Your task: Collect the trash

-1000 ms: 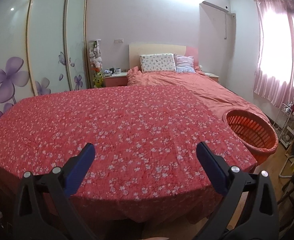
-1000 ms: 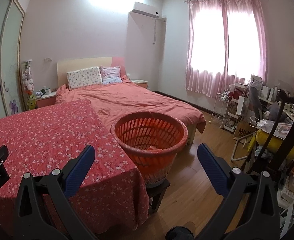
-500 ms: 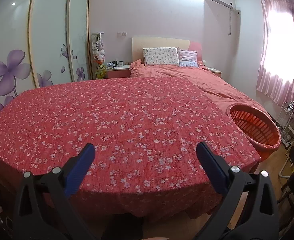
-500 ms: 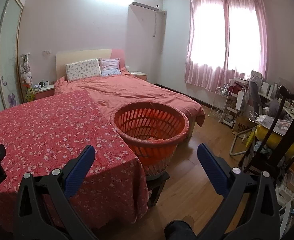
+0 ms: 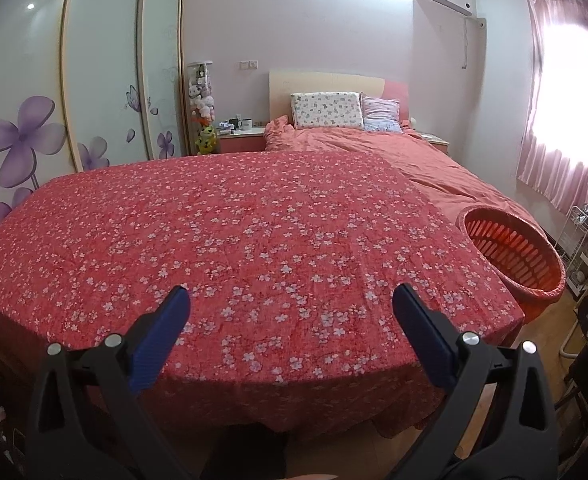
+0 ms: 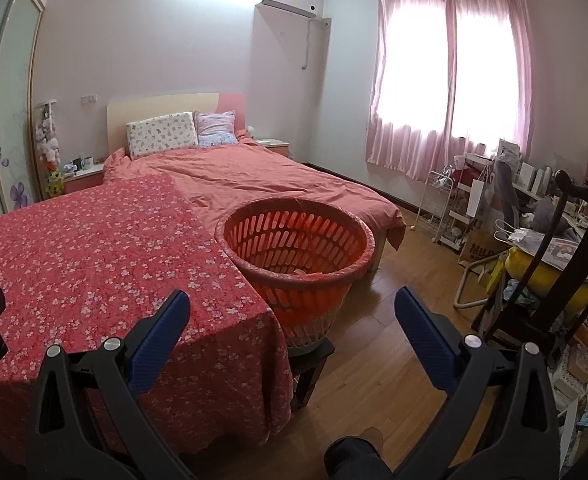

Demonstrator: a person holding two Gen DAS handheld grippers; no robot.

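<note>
Both claws are pulling back from the floral-covered counter (image 5: 254, 240), trash gone.
I am holding left claw (image 5: 290, 312) and right claw (image 6: 292, 312) wide, empty, near the basket (image 6: 298, 240).

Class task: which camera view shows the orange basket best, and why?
The right wrist view: the orange basket sits near centre, its whole rim, slatted wall and interior visible, beside the floral-covered table. The left wrist view shows it only at the right edge, distorted and partly hidden.

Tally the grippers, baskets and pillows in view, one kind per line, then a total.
Grippers: 2, the left gripper and the right gripper, both open and empty
Baskets: 1, the orange basket
Pillows: 2, the floral pillow and the pink pillow
Total: 5
</note>
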